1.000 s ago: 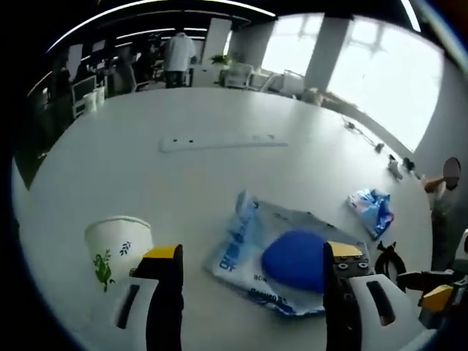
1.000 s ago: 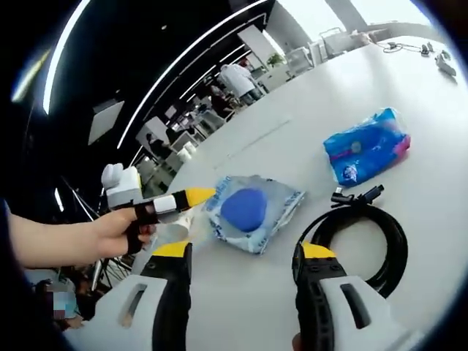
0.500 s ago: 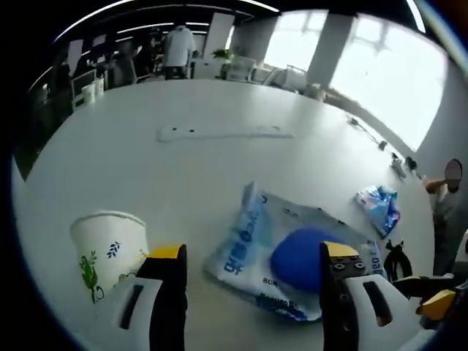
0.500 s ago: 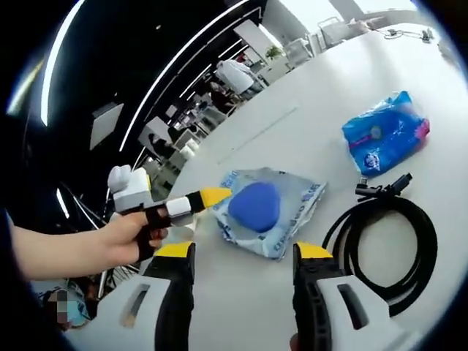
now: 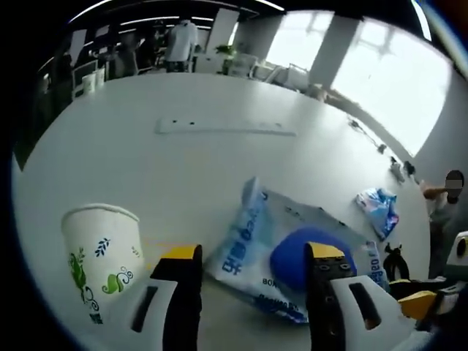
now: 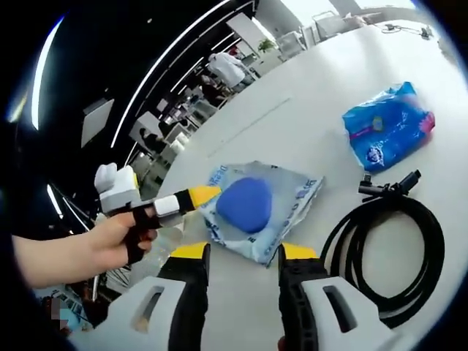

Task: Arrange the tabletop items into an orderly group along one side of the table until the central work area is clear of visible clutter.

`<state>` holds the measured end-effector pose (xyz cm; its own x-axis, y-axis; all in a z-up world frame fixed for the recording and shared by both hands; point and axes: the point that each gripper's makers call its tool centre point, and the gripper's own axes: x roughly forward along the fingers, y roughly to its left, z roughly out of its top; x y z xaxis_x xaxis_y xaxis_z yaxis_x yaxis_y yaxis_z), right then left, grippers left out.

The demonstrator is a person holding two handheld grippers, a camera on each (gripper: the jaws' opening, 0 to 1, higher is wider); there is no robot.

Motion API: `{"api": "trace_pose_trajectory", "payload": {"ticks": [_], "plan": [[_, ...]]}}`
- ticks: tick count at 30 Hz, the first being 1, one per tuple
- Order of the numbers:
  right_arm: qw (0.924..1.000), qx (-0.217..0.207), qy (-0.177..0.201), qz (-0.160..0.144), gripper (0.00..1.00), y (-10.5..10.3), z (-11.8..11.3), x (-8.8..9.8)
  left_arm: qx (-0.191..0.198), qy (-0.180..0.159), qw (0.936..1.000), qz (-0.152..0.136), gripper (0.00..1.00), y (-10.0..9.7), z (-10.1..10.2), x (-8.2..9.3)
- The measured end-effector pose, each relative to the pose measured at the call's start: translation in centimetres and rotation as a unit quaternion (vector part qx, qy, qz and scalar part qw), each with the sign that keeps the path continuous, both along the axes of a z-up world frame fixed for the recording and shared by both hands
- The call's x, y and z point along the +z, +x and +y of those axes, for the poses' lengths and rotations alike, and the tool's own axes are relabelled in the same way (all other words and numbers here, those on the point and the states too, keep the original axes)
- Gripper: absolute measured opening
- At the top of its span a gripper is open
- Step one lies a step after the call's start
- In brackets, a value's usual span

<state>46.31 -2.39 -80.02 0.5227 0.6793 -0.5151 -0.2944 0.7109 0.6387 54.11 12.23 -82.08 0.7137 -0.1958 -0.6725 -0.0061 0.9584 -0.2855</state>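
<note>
A clear plastic bag with blue print (image 5: 252, 248) (image 6: 292, 201) lies flat on the white table (image 5: 183, 168), holding a round blue object (image 5: 303, 256) (image 6: 245, 203). My left gripper (image 5: 252, 252) stands open just short of the bag's near edge. In the right gripper view a hand (image 6: 95, 248) holds it, with its yellow tip (image 6: 201, 194) at the bag's left corner. My right gripper (image 6: 243, 252) is open too, close in front of the bag, with nothing between its fingers.
A white paper cup with green leaf print (image 5: 99, 252) stands left of the left gripper. A blue packet (image 5: 378, 210) (image 6: 387, 128) and a coiled black cable (image 6: 395, 241) lie to the right. A long white strip (image 5: 223, 128) is set farther across the table. Office furniture and people stand beyond.
Both views have drawn closer to the bag. The gap between the jaws of each gripper has narrowed a little. The bag, cup, packet and cable have not moved.
</note>
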Motion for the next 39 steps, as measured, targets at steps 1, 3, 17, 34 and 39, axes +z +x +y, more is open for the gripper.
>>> {"api": "trace_pose_trajectory", "payload": {"ticks": [1, 3, 17, 34, 39], "plan": [[1.0, -0.001, -0.004, 0.002, 0.28, 0.1, -0.1, -0.2, 0.001, 0.003, 1.0, 0.0, 0.48, 0.0, 0.1, 0.0], [0.9999, -0.006, -0.009, 0.008, 0.21, 0.3, -0.4, -0.5, 0.005, 0.001, 1.0, 0.002, 0.46, -0.1, 0.3, 0.0], [0.9991, -0.01, -0.038, -0.014, 0.0, 2.5, -2.6, -0.1, 0.022, -0.006, 0.9989, 0.042, 0.02, -2.1, 1.3, 0.2], [0.9905, 0.028, -0.079, -0.109, 0.0, 6.9, -3.4, 4.7, 0.043, -0.032, 0.9984, -0.018, 0.0, -3.1, 0.5, 4.6], [0.9884, 0.038, -0.086, -0.119, 0.0, 7.6, -3.7, 5.2, 0.047, -0.042, 0.9975, -0.033, 0.0, -3.3, -0.1, 5.4]]}}
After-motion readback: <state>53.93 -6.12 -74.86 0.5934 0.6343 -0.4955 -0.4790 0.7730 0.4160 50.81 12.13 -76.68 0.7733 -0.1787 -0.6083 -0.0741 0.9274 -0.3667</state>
